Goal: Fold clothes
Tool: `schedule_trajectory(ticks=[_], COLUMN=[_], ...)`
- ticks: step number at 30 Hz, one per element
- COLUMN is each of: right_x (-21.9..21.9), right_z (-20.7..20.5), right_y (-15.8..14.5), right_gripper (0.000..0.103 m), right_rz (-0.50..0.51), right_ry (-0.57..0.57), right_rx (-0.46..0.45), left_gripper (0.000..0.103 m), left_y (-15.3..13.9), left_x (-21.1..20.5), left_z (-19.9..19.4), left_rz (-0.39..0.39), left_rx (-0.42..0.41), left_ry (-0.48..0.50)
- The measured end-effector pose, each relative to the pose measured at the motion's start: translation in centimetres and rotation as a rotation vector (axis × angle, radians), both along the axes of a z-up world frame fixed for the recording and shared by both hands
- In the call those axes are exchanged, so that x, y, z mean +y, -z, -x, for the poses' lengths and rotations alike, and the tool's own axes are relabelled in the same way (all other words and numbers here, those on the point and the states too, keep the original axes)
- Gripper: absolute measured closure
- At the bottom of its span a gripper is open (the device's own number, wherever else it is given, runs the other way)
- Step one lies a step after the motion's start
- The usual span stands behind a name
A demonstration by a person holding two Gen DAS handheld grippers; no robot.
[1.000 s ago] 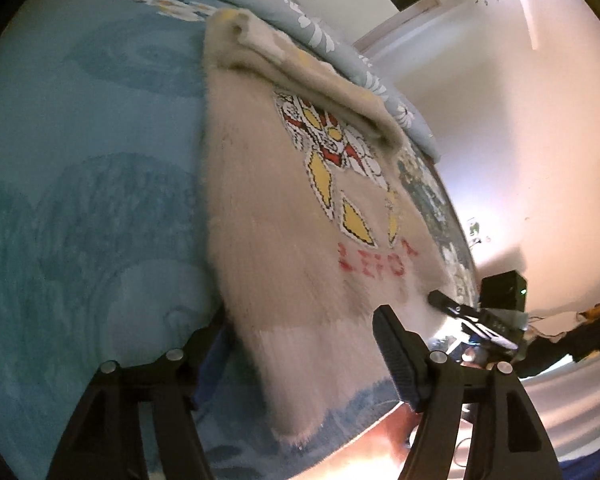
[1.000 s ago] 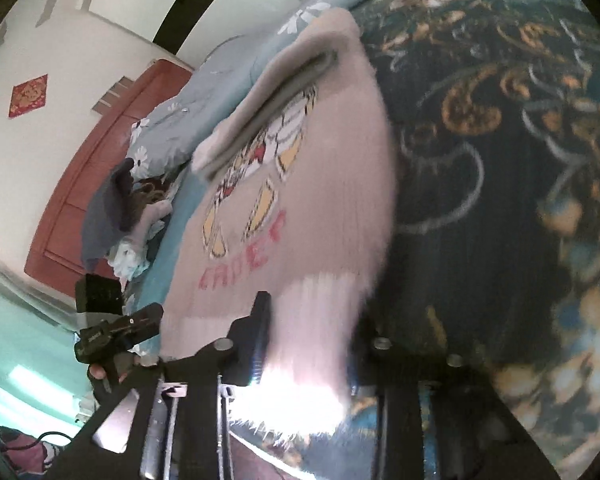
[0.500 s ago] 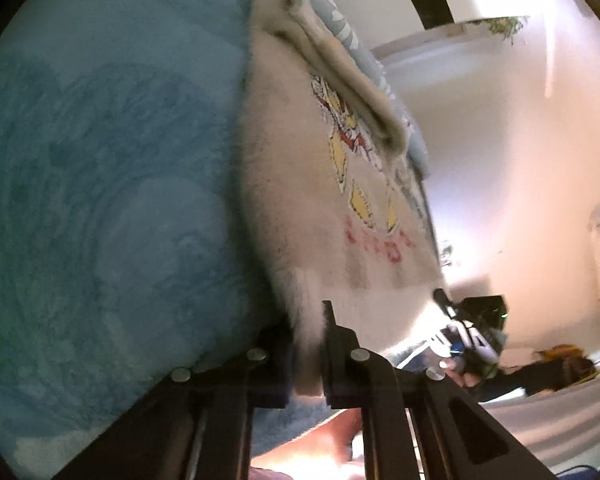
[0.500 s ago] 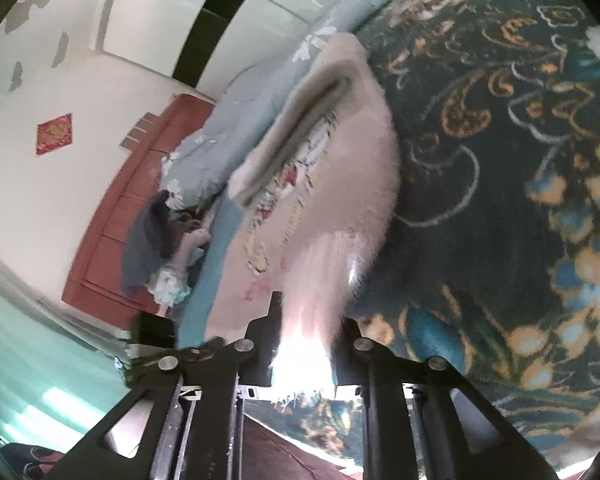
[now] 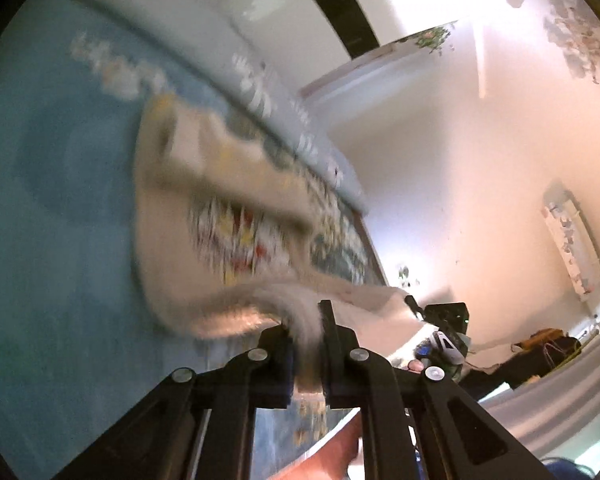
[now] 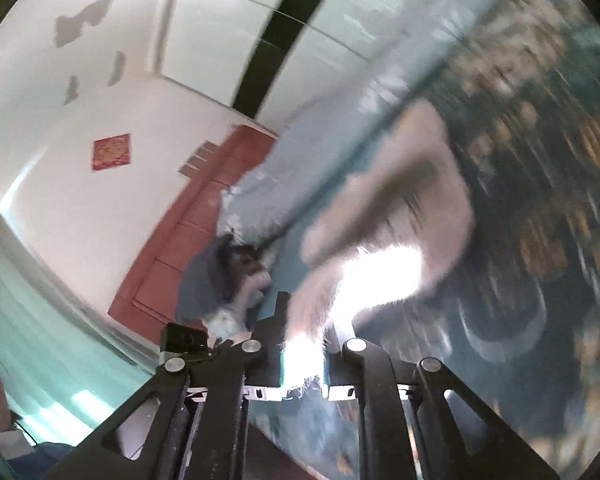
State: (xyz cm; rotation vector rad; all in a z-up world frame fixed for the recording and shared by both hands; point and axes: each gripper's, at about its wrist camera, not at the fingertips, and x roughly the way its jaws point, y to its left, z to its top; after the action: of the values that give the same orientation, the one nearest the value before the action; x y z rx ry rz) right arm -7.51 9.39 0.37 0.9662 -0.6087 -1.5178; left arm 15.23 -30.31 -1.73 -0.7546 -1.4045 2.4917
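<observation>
A cream fuzzy sweater [image 5: 188, 216] with a red and yellow print lies on the bed, its sleeves folded across the far end. My left gripper [image 5: 306, 336] is shut on the sweater's near hem and holds it lifted off the bed. My right gripper [image 6: 304, 332] is shut on the other corner of the same hem [image 6: 316, 292], also lifted; the sweater [image 6: 428, 184] curls back toward its far end. The right gripper also shows in the left wrist view [image 5: 444, 328]. Both views are blurred by motion.
The bed has a light blue cover [image 5: 40, 200] on the left and a dark floral cover [image 6: 548, 200] on the right. A pile of clothes [image 6: 220, 276] lies beside a red-brown wooden cabinet [image 6: 196, 228]. A blue flowered quilt [image 5: 284, 112] runs along the far edge.
Both grippers, shut on the sweater's hem, have lifted it and carried it toward the far end, so the lower part now curls over the printed front.
</observation>
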Motion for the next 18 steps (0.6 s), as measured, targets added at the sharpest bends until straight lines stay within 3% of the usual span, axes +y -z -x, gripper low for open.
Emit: schedule_trajectory(ticks=[4, 8, 11, 18], right_x=[-4.1, -9.5, -13.7, -19.9], right_z=[3.7, 8.9, 12.6, 18.5], right_y=[-4.0, -5.7, -4.7, 0.9], right_gripper=[0.091, 0.091, 0.091, 0.091], right_rz=[-0.009, -0.08, -0.157, -0.362], right_ry=[0.003, 0.052, 0.087, 0.153], right_rx=[0.083, 0.105, 0.064, -0.053], left_gripper=[0.092, 0.092, 0.092, 0.089], left_y=[-3.0, -3.3, -1.8, 4.3], left_x=[-4.7, -8.6, -11.2, -14.4], left_z=[3.6, 9.1, 13.0, 16.1], left_rz=[0.054, 0.092, 0.113, 0.01], left_rx=[0.015, -0.054, -0.151, -0.285], left_ry=[-0.069, -0.144, -0.183, -0.218])
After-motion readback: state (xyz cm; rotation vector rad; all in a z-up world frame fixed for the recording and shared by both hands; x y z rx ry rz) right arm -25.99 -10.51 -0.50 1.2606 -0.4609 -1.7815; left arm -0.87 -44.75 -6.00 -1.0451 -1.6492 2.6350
